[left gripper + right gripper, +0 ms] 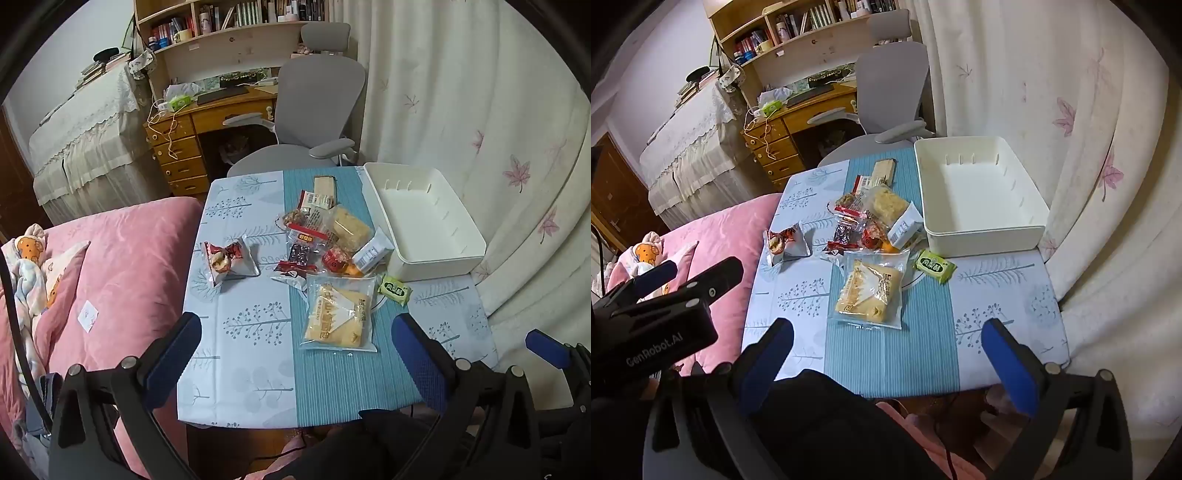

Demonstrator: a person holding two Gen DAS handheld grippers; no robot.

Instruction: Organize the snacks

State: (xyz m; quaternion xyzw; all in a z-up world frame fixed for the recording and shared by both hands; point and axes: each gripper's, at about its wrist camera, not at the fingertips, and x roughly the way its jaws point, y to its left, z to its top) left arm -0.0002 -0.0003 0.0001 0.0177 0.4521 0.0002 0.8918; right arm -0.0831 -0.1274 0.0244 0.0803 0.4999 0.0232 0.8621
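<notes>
Several wrapped snacks lie in a loose pile (321,236) (871,218) on a small table with a blue patterned cloth (251,332) (798,295). Nearest me is a clear bag of yellow bread (338,314) (870,291). A small green packet (395,290) (935,266) lies beside it, and a red-and-white packet (229,260) (786,242) sits apart on the left. An empty white bin (424,218) (979,195) stands at the table's far right. My left gripper (295,339) and my right gripper (886,347) hover open above the near edge, holding nothing.
A pink bed (122,266) with a pillow and soft toys flanks the table's left side. A leaf-print curtain (498,129) hangs close on the right. Beyond the table are a grey office chair (314,110) and a wooden desk with shelves (207,107). The other gripper's body (657,317) shows at left.
</notes>
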